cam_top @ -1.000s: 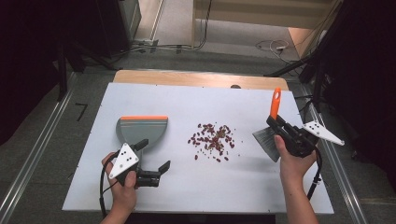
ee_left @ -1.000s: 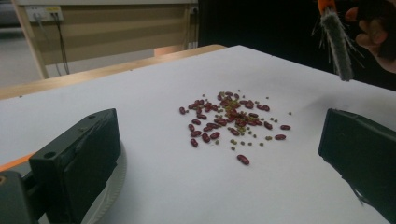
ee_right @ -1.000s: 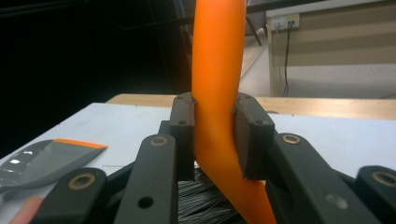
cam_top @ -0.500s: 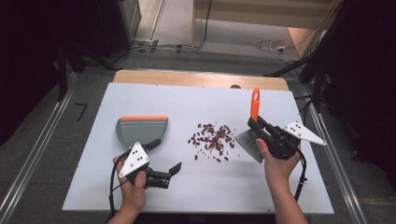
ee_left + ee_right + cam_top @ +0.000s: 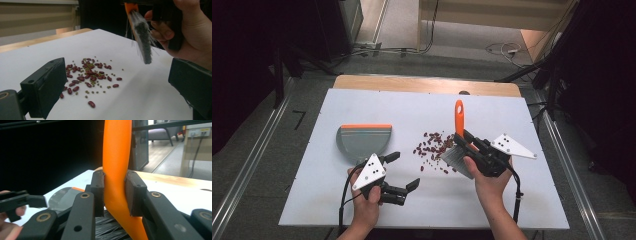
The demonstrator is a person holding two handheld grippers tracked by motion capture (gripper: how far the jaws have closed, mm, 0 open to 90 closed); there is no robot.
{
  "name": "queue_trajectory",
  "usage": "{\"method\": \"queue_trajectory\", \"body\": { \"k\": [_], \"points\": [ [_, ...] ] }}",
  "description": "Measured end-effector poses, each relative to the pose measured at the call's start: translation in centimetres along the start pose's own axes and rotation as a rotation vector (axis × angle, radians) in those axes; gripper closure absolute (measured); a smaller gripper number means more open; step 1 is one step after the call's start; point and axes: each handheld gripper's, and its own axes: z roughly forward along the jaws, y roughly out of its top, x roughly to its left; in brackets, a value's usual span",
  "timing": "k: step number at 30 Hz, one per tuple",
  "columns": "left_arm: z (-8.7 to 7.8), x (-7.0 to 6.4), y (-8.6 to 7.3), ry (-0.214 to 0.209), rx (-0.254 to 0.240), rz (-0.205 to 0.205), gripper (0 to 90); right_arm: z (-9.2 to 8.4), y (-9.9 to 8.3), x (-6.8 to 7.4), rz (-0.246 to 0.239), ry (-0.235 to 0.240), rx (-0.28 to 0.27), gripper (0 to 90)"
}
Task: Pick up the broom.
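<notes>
Where the right gripper (image 5: 115, 195) is seen in its own view, its pads are pressed onto the orange handle of the brush (image 5: 116, 165), whose top is cut off by the frame and whose bristles are mostly hidden behind the jaws. In the high view the brush (image 5: 458, 145) is held tilted just beside the scattered beans (image 5: 432, 147) on the white table (image 5: 512, 200), though whether the bristles touch the surface cannot be made out. The left gripper (image 5: 403, 171) is held spread and empty near the grey dustpan (image 5: 362, 140), whose handle is partly covered by it; in the left gripper view the beans (image 5: 87, 77) lie beyond its jaws.
</notes>
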Motion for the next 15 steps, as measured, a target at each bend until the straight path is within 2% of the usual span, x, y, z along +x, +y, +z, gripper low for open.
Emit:
{"method": "queue_trajectory", "body": {
  "k": [8,15],
  "points": [
    [1.2,-0.8,-0.1,-0.031,0.010,-0.057,2.1,1.0,-0.5,1.9,0.009,0.056,0.005,69.9],
    [2.3,-1.5,-0.3,-0.048,0.049,-0.091,2.1,1.6,-0.9,3.1,-0.003,0.083,0.014,69.9]
  ]
}}
